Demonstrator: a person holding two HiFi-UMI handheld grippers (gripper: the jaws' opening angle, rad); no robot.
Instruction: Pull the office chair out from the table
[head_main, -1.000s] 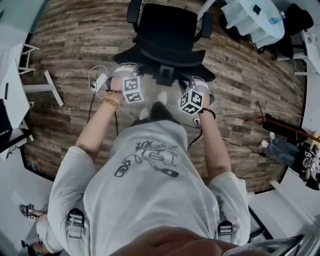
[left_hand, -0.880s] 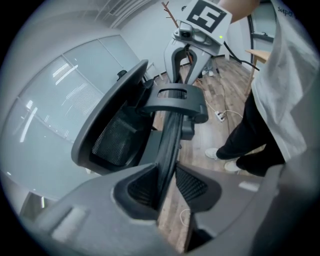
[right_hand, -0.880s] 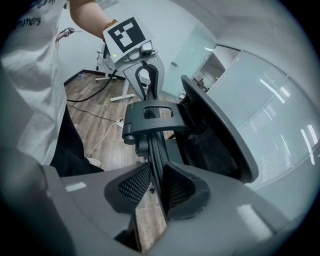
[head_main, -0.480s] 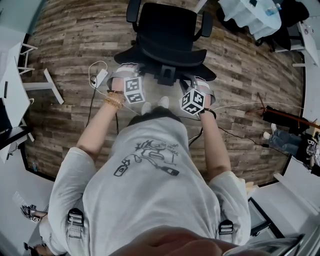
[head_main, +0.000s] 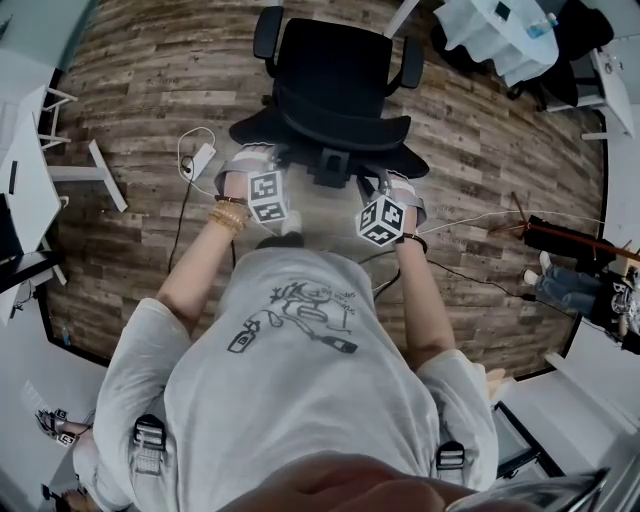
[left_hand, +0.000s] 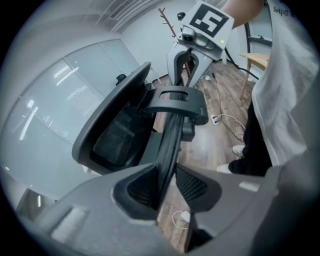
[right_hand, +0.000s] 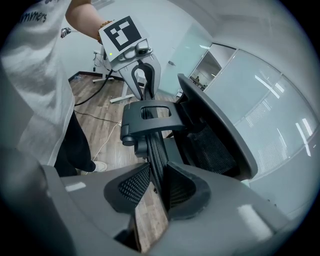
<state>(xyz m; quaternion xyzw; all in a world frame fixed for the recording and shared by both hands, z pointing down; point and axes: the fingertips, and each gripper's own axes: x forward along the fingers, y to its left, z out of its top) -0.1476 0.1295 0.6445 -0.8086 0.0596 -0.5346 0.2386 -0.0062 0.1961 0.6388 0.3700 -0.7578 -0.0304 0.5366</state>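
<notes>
Head view | left hand-held gripper (head_main: 252, 158), right hand-held gripper (head_main: 398, 184) — seemingly clamped on office chair (head_main: 340, 75) rim

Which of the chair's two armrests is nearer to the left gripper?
The armrest at the head view's left; the chair's other armrest lies across the seat, on the right gripper's side.

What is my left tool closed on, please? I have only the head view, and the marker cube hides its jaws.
Observer: The left tool is clamped on a thin black bar across the back of the office chair.
Operator: And the right one?
Observer: The right tool pinches the same bar, on the other side of a slotted bracket.
Operator: Is anything beyond the chair?
Observer: A glass partition stands on the chair's far side.
</notes>
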